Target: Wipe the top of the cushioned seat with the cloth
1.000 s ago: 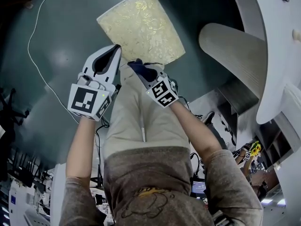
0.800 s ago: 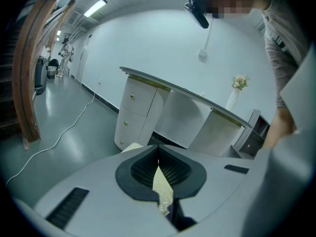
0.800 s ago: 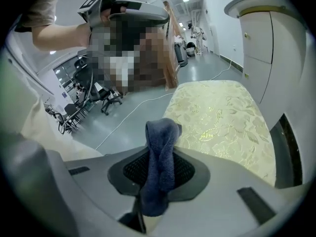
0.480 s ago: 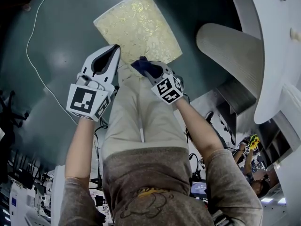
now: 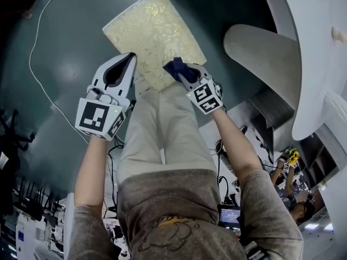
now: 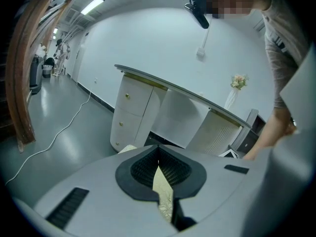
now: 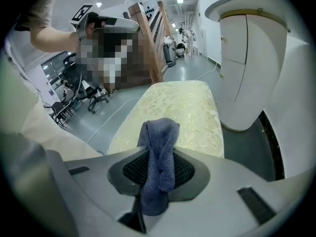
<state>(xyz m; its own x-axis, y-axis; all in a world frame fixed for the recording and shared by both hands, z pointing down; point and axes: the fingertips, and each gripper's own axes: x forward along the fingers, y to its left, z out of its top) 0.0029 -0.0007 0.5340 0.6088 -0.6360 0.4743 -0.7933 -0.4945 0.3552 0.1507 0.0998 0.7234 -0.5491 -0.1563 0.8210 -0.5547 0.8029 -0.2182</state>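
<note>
Over the near edge of a pale yellow, gold-patterned rectangular cushioned seat (image 5: 154, 34), a dark blue terry cloth (image 5: 174, 67) is clamped between the jaws of the right gripper (image 5: 185, 75). Just beside it, the left gripper (image 5: 129, 61) is held with jaws drawn together on nothing.

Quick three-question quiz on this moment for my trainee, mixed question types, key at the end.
1. True or false: the cloth lies loose on the cushioned seat.
2. Which gripper holds the cloth? A) left gripper B) right gripper C) neither
3. Short answer: in the head view, at which edge of the seat is the right gripper?

Key: 1 false, it is clamped between jaws; 2 B; 3 the seat's lower edge.
</note>
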